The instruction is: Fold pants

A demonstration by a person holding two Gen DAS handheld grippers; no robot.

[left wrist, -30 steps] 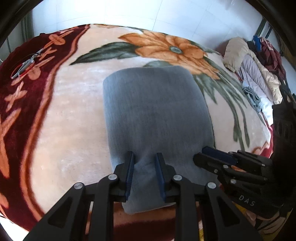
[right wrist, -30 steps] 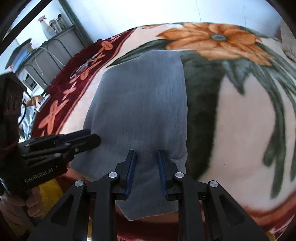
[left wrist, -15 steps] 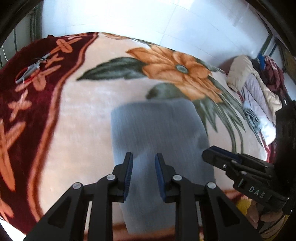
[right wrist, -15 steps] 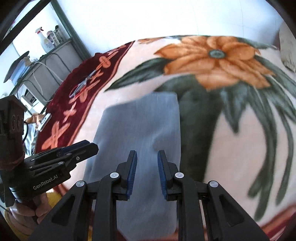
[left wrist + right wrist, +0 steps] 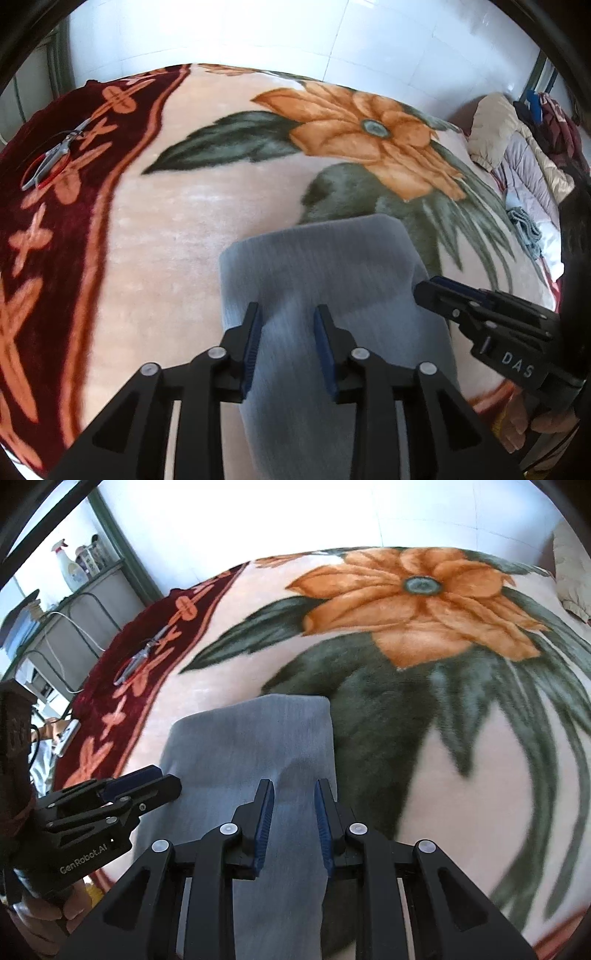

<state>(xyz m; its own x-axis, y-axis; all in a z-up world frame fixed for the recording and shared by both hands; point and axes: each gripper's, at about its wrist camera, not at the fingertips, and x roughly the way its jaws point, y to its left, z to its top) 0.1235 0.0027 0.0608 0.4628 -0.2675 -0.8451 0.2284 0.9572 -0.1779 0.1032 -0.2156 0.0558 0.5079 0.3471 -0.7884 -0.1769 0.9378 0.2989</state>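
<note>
My folded grey pants run out of sight under my own fingers at 6 o'clock in both wrist views, so I cannot see their near end, and the weave there is smeared by blur. From my left wrist view, my left gripper sits low over the near half of the pants, its blue-padded jaws a narrow gap apart with grey cloth showing between them; whether the pads actually pinch the cloth or only hover above it I cannot tell. My right gripper comes in from 4 o'clock, its tip at the pants' right edge, its fingers seen side-on, so their gap is not readable there. In my right wrist view, that gripper points toward 12 o'clock over the pants, jaws likewise narrowly parted around a small raised ridge of cloth, grip uncertain. My left gripper reaches in from 8 o'clock, tip at the left edge. The pants lie on a floral blanket, their far edge just below the orange flower. Scissors lie at 10 o'clock on the maroon border, well apart.
</note>
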